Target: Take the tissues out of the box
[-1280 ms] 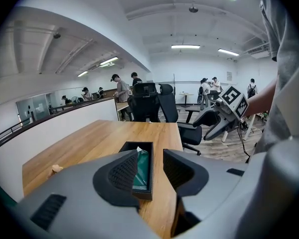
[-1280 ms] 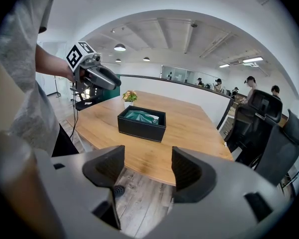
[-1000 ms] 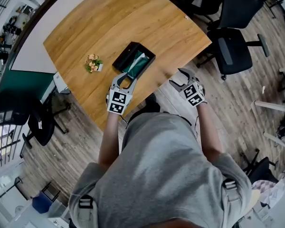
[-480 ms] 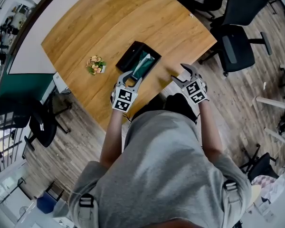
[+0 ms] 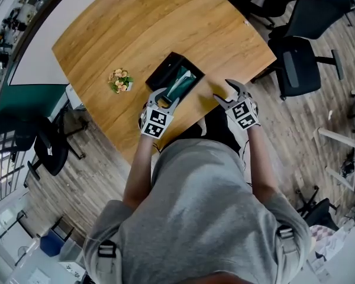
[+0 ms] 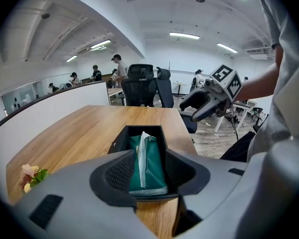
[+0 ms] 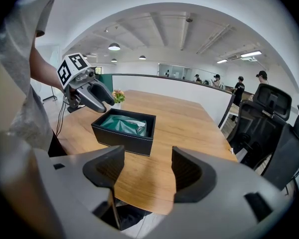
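A black open box [image 5: 173, 76] [image 7: 123, 130] [image 6: 142, 133] sits near the wooden table's near edge. Inside lies a green tissue pack [image 6: 150, 166] [image 7: 123, 124] with a white tissue [image 6: 142, 156] sticking up from its slot. My left gripper [image 5: 164, 95] [image 6: 148, 172] hovers at the box's near end, jaws opening, straddling the pack without pressing on it. My right gripper [image 5: 229, 91] [image 7: 145, 169] stands open over the table edge to the right of the box, with nothing between its jaws.
A small flower sprig [image 5: 119, 80] [image 6: 31, 176] lies left of the box. Black office chairs [image 5: 296, 64] stand beyond the table's right side. A white partition [image 6: 50, 108] borders the table's far edge. People stand in the background of both gripper views.
Both grippers have moved forward toward the box. The left one now reaches the box's near end, and the right one is over the table edge.
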A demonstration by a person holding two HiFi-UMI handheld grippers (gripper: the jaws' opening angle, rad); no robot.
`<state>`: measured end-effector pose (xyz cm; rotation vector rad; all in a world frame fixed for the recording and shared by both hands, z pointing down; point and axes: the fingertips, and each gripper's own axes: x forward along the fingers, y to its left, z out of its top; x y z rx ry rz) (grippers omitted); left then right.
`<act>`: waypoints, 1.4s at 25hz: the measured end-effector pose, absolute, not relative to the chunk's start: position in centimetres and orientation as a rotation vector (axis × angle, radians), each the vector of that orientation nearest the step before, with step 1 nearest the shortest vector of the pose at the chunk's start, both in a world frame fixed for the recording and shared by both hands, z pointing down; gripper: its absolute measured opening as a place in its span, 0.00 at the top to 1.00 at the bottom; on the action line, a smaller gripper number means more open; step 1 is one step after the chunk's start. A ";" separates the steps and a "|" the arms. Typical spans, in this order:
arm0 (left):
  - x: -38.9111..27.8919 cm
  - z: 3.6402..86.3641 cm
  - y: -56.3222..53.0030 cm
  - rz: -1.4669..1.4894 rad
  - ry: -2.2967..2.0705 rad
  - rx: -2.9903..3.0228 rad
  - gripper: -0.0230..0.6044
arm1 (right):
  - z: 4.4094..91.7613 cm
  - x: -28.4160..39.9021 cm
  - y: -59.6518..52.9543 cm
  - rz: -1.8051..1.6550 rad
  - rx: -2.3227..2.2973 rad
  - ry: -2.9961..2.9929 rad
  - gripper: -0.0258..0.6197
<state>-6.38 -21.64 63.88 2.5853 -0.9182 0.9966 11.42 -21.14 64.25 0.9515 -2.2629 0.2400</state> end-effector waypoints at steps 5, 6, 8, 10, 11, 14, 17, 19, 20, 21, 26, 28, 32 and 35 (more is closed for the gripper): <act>-6.3 65.7 -22.4 1.105 -0.912 2.553 0.63 | 64.8 11.3 -22.6 0.259 0.935 -2.275 0.49; -6.2 65.9 -22.6 1.116 -0.919 2.542 0.63 | 65.0 11.4 -22.8 0.265 0.929 -2.276 0.49; -6.1 66.5 -23.0 1.128 -0.924 2.522 0.62 | 65.3 11.5 -23.0 0.277 0.921 -2.275 0.49; -5.8 67.1 -23.3 1.142 -0.910 2.510 0.62 | 65.7 11.7 -23.3 0.288 0.911 -2.271 0.49; -5.6 67.4 -23.5 1.151 -0.901 2.505 0.61 | 65.9 11.8 -23.5 0.298 0.909 -2.272 0.49; -5.1 68.3 -24.0 1.177 -0.885 2.493 0.61 | 65.9 12.0 -24.0 0.343 0.921 -2.293 0.49; -5.0 69.1 -24.4 1.207 -0.880 2.472 0.60 | 66.0 12.0 -24.6 0.362 0.922 -2.306 0.49; -5.0 69.6 -24.7 1.234 -0.881 2.451 0.60 | 66.1 12.2 -24.9 0.382 0.920 -2.312 0.49; -5.0 69.8 -24.8 1.250 -0.885 2.439 0.61 | 66.2 12.3 -25.1 0.395 0.921 -2.316 0.49; -5.0 70.0 -25.0 1.264 -0.889 2.426 0.61 | 66.3 12.4 -25.3 0.406 0.922 -2.318 0.49; -4.8 70.2 -25.2 1.313 -0.900 2.389 0.61 | 66.5 12.6 -25.8 0.412 0.905 -2.321 0.49; -4.5 70.1 -25.5 1.330 -0.892 2.396 0.61 | 66.5 12.6 -26.0 0.410 0.896 -2.321 0.49; -4.2 71.1 -25.9 1.429 -0.862 2.356 0.61 | 66.8 12.8 -26.5 0.444 0.900 -2.327 0.49; -4.2 71.6 -25.8 1.487 -0.864 2.320 0.61 | 66.9 12.7 -26.7 0.454 0.894 -2.336 0.50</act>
